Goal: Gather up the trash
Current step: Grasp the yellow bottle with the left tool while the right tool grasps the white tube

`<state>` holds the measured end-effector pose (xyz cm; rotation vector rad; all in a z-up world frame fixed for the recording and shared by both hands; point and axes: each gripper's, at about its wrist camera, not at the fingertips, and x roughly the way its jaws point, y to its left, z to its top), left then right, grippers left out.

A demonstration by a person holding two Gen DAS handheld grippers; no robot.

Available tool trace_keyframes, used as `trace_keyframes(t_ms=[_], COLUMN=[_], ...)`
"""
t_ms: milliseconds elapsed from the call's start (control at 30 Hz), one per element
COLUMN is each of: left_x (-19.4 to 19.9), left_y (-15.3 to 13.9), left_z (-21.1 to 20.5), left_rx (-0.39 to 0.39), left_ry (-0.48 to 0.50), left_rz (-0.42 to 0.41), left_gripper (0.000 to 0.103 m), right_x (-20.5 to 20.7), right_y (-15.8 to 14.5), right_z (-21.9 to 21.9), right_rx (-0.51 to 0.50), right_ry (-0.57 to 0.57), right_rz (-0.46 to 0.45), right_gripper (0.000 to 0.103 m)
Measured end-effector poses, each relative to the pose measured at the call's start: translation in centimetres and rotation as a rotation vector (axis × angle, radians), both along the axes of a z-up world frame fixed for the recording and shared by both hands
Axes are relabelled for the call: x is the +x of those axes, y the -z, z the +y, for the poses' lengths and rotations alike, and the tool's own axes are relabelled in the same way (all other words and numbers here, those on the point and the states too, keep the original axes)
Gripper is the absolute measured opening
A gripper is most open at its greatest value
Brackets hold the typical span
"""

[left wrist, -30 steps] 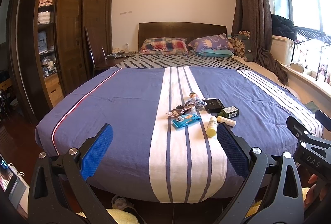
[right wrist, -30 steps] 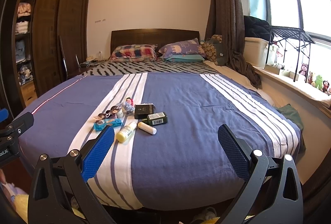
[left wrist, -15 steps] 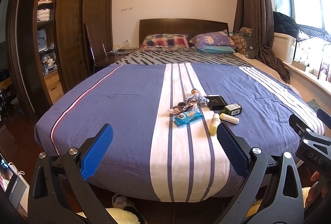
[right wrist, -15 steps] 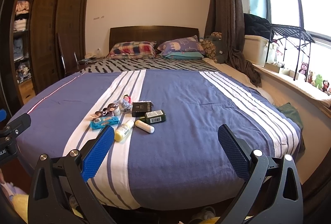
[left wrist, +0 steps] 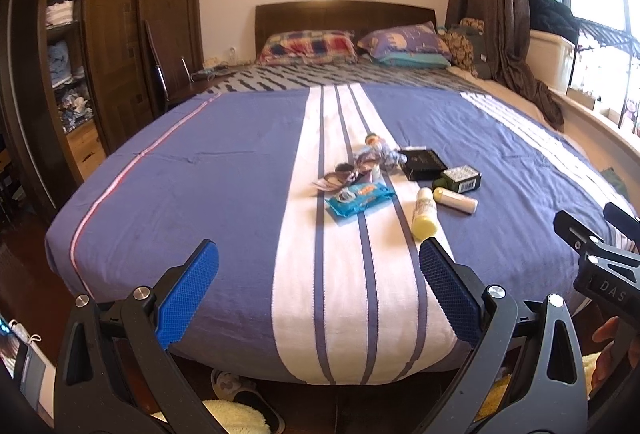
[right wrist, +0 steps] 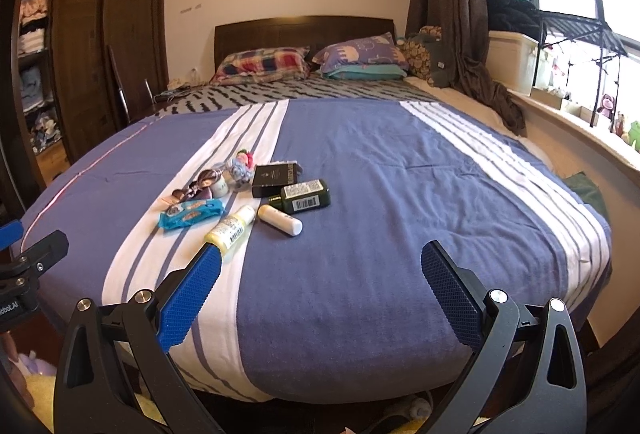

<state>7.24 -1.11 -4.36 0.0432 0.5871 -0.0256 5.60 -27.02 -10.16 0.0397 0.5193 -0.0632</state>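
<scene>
A small heap of items lies on the bed near its foot: a blue snack wrapper (left wrist: 359,197) (right wrist: 191,213), a yellow bottle (left wrist: 425,214) (right wrist: 231,228), a white tube (left wrist: 456,200) (right wrist: 280,220), a dark green bottle (left wrist: 461,179) (right wrist: 305,196), a black box (left wrist: 424,163) (right wrist: 275,179), sunglasses (left wrist: 347,174) (right wrist: 197,185) and a small doll (left wrist: 378,149) (right wrist: 241,164). My left gripper (left wrist: 318,292) is open and empty at the foot of the bed, short of the heap. My right gripper (right wrist: 320,292) is open and empty to the right of it.
The blue and white striped bed cover (left wrist: 200,173) fills the middle. Pillows (left wrist: 308,47) lie at the headboard. A dark wardrobe (left wrist: 108,33) stands on the left, curtains and a window ledge (right wrist: 580,121) on the right. Slippers (left wrist: 240,414) lie under the bed's foot.
Both grippers have moved closer to the bed and tilted down a little, so the heap of items appears larger and nearer. Both stay open.
</scene>
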Motion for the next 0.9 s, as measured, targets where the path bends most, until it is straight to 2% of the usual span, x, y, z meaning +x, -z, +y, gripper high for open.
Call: trace_keyframes(t_ms=[133, 367, 433, 500, 567, 633, 700, 767, 833, 900], left_x=[2.2, 5.9, 6.9, 7.6, 8.2, 8.8, 9.3, 9.9, 10.2, 10.6], left_y=[1.9, 5.3, 6.1, 6.7, 7.2, 7.7, 8.0, 8.2, 8.1, 8.1], left_z=[-0.3, -1.5, -2.1, -2.7, -3.5, -3.9, -4.2, -4.7, -5.0, -5.6], left_rx=[0.002, 0.003, -0.006, -0.013, -0.006, -0.001, -0.01, -0.022, -0.027, -0.034], left_ry=[0.017, 0.069, 0.101, 0.132, 0.157, 0.172, 0.188, 0.209, 0.224, 0.245], left_rz=[0.052, 0.147, 0.173, 0.189, 0.201, 0.217, 0.231, 0.24, 0.242, 0.245], left_gripper=[0.095, 0.094, 0.09, 0.086, 0.082, 0.074, 0.071, 0.07, 0.07, 0.07], right_x=[2.3, 7.3, 8.6, 10.1, 11.7, 13.1, 14.1, 15.0, 15.7, 16.1], right_y=[1.6, 4.7, 5.5, 6.1, 6.7, 7.3, 7.6, 7.7, 7.6, 7.6], right_z=[0.1, -1.8, -1.9, -2.0, -1.8, -1.3, -0.8, -0.4, 0.4, 1.1], right_rx=[-0.025, 0.053, 0.066, 0.088, 0.105, 0.098, 0.089, 0.096, 0.085, 0.07], right_ry=[0.001, -0.032, -0.057, -0.095, -0.149, -0.182, -0.209, -0.235, -0.262, -0.286], right_rz=[0.047, 0.138, 0.158, 0.182, 0.203, 0.225, 0.232, 0.237, 0.239, 0.241], right_gripper=[0.1, 0.1, 0.1, 0.092, 0.077, 0.07, 0.067, 0.058, 0.054, 0.041])
